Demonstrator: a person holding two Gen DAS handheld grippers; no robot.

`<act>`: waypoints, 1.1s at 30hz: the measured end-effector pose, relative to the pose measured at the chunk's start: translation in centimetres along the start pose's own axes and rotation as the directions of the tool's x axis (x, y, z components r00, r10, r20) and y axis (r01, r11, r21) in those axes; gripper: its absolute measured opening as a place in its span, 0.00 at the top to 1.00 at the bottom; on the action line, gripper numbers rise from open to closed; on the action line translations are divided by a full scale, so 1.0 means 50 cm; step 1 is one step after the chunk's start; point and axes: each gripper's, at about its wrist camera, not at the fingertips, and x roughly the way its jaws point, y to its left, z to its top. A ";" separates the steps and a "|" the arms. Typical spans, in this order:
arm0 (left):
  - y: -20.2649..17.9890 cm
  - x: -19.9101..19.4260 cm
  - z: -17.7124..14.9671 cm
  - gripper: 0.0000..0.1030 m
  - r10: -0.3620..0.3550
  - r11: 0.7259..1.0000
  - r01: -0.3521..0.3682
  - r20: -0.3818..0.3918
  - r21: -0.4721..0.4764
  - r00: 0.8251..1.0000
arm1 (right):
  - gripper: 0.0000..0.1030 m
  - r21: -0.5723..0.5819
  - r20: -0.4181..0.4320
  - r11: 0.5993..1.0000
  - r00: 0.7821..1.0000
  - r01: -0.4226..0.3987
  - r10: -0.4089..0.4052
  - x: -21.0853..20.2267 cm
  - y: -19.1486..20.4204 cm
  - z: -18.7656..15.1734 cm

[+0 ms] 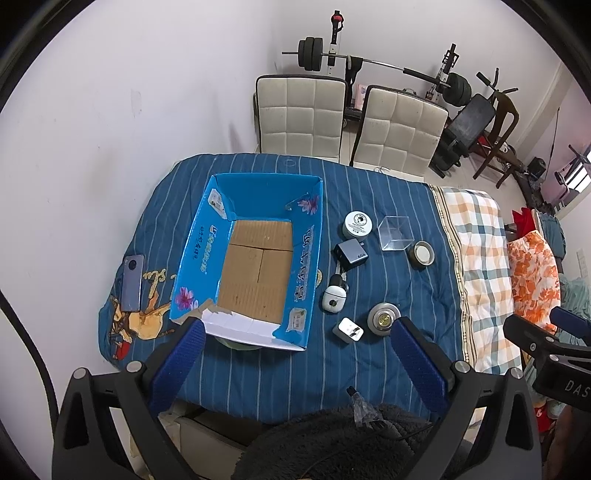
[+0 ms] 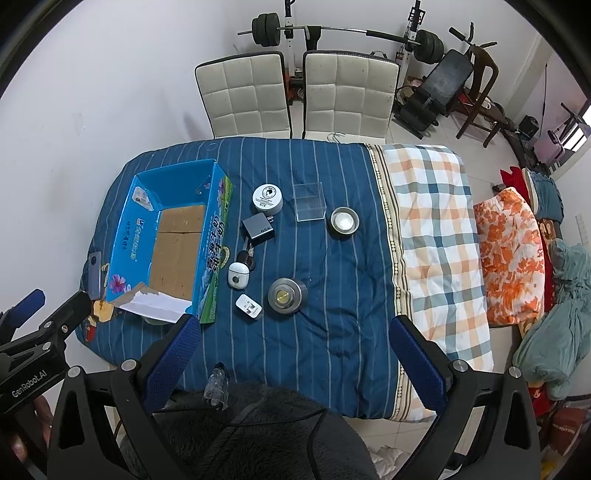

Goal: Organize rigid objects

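**Two open claws above a table of small things**

Blue striped bedding (image 2: pixel 314 295) covers most of the table, with a checked cloth (image 2: pixel 439 240) over its right end; two white padded chairs (image 2: pixel 295 96) stand at the far edge and a barbell (image 2: pixel 332 31) rests on a rack behind them.

Both claws hang above the near edge. The left claw (image 1: pixel 297 354) has its blue fingers (image 1: pixel 177 365) spread wide with nothing between them; its left finger lies just before the near left corner of the blue box (image 1: pixel 255 258). The right claw (image 2: pixel 293 352) is likewise wide open and empty, and all the small things lie beyond its tips, toward the middle of the table.

One blue box stands open near the left edge, its brown floor bare. Right of it lie seven small things in a loose cluster: one white round tin (image 2: pixel 266 199) and one clear cube (image 2: pixel 309 201) farthest off, one small metal dish (image 2: pixel 344 221) right of the cube, one dark charger (image 2: pixel 258 229), one white earbud case (image 2: pixel 237 275) with a dark item touching its far side, one round metal weight (image 2: pixel 287 295), and one white plug (image 2: pixel 248 306) nearest the near edge. One phone (image 1: pixel 132 282) lies at the left edge, left of the box.
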 end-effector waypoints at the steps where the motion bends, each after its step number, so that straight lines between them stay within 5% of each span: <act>1: 0.000 0.001 0.000 0.00 -0.002 1.000 0.002 -0.001 -0.001 1.000 | 0.00 -0.001 0.001 1.000 1.000 0.000 0.000 0.000 0.000 0.000; 33: -0.001 0.003 0.002 0.00 -0.010 1.000 0.011 -0.010 0.008 1.000 | 0.00 0.017 -0.014 1.000 1.000 0.003 -0.003 0.012 -0.010 0.002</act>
